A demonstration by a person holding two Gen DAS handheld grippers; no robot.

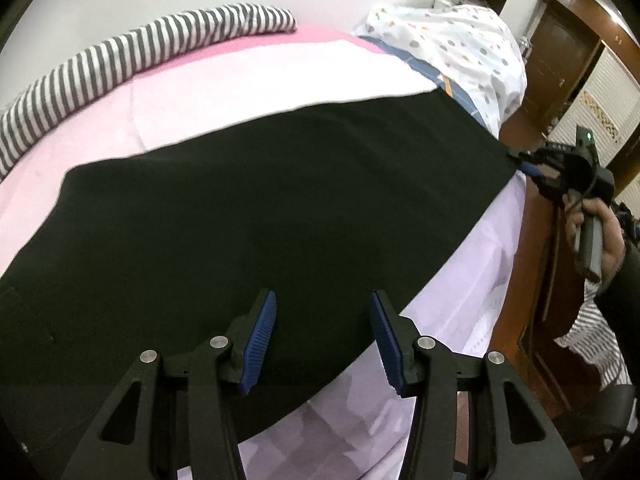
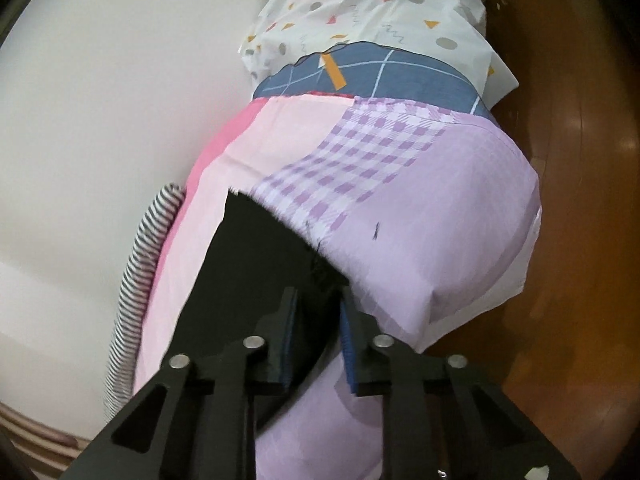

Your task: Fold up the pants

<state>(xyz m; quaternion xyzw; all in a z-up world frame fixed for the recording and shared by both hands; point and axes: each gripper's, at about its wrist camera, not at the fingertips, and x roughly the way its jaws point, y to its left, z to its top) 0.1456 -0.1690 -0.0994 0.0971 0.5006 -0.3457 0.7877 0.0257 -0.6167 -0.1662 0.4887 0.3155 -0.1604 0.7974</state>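
Observation:
Black pants (image 1: pixel 260 208) lie spread flat across a bed with a pink and lilac sheet (image 1: pixel 240 80). My left gripper (image 1: pixel 323 300) hovers over the pants' near edge, its blue pads (image 1: pixel 262 332) wide apart and nothing pinched between them. At the pants' far right end my right gripper (image 1: pixel 520 158) bites the hem, held by a person's hand (image 1: pixel 600 232). In the right wrist view the black pants (image 2: pixel 256 248) run straight in between the nearly closed pads of my right gripper (image 2: pixel 318 296), at the lilac sheet's (image 2: pixel 460 200) edge.
A grey-and-white striped cloth (image 1: pixel 120 60) lies along the wall side of the bed. A white dotted quilt (image 1: pixel 452 40) over a blue checked one (image 2: pixel 380 68) is piled at the bed's end. Brown wooden floor (image 2: pixel 580 160) lies beyond the bed's open side.

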